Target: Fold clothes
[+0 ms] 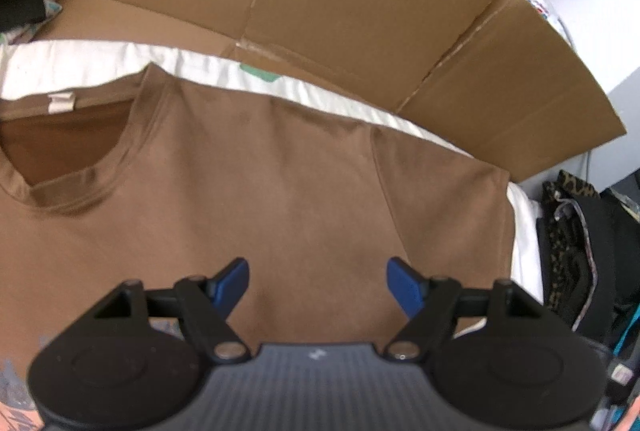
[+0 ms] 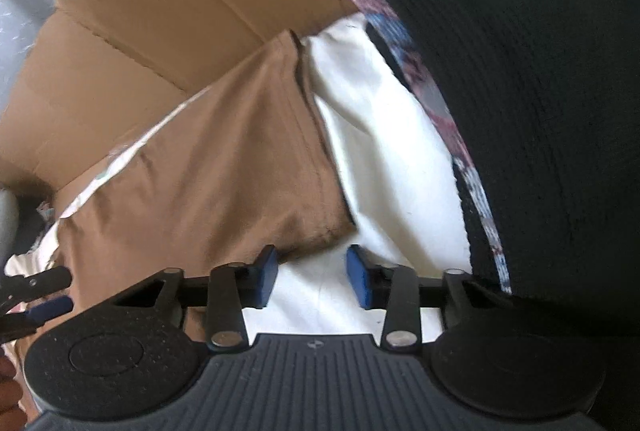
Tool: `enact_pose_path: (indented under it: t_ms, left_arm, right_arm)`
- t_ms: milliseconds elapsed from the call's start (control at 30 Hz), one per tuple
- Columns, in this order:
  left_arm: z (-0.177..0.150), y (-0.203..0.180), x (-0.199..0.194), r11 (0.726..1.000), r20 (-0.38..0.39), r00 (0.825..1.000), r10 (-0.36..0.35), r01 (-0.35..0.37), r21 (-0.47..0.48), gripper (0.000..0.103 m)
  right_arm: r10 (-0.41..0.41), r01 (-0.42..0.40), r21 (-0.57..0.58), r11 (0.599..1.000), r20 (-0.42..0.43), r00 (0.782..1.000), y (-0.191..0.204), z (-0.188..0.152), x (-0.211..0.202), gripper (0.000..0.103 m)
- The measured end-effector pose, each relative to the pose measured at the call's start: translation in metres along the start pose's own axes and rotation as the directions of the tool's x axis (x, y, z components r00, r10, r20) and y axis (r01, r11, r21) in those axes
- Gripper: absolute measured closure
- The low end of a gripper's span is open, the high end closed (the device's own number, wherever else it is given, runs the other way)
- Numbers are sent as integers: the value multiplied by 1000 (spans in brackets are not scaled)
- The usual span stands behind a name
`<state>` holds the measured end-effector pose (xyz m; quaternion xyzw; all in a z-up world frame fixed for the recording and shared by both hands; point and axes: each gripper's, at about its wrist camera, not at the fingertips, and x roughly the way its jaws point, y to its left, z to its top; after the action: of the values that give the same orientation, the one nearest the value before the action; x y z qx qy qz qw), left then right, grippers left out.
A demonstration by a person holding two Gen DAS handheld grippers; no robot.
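A brown T-shirt (image 1: 260, 183) lies flat on a white sheet (image 1: 80, 67), with its collar (image 1: 72, 191) at the left and one short sleeve (image 1: 448, 199) at the right. My left gripper (image 1: 318, 285) hovers open over the chest area, nothing between its blue fingers. In the right wrist view the brown T-shirt (image 2: 208, 167) ends in a sleeve corner (image 2: 324, 227) just ahead of my right gripper (image 2: 312, 281). That gripper is open above the white sheet (image 2: 384, 135), its left finger close to the corner. The left gripper's tips (image 2: 48, 295) show at the left edge.
Flattened cardboard (image 1: 340, 3) stands behind the sheet as a wall. Dark bags and patterned fabric (image 1: 576, 251) crowd the right side. A large black garment with a patterned trim (image 2: 540, 91) fills the right of the right wrist view. Cardboard (image 2: 140, 31) rises behind the shirt.
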<state>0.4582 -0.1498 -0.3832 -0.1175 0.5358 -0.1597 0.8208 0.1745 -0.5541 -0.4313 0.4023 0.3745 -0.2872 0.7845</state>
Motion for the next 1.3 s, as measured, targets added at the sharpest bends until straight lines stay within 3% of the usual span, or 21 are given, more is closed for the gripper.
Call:
enact_pose_path:
  t_ms: [233,500,567,733,833,900,967,1300]
  left_arm:
    - [-6,-7,9,1000,-26,1000,-3,3,18,25]
    - [-16,-15,17,998,-52,999,-5,8,60,25]
    - [-17,-15,18,998,-58,998,-5,8,60,25]
    - [-20,-14,21,998,-71,997,-3,8,61,25]
    - [-23,-16,25,997,-79,997,0,5,73,25]
    - [-25,-18,26,996,-84,997,2,5,84,25]
    - [-28,-20,27,995,-86,996,4,5,98,25]
    - [-34,-19,28,991,-104,994,21,-8,131,26]
  right_arm:
    - [29,-29,87,996,-5,1000,-11,11,6,96]
    - [-19,14,75,997,64,998,-9,8,-15,101]
    - [-54,49,70,996,67,996,-8,4,-16,103]
    - [-50,46,64,997,54,997,-11,0,-16,103]
    - [6,-9,75,997,41,999,-11,-6,-19,95]
    - [35,-38,88,995,35,999,-13,-10,-19,69]
    - [52,-54,93,994,31,998,-11,-13,-16,62]
    - [61,-64,108,992,33,998,-6,-12,5,62]
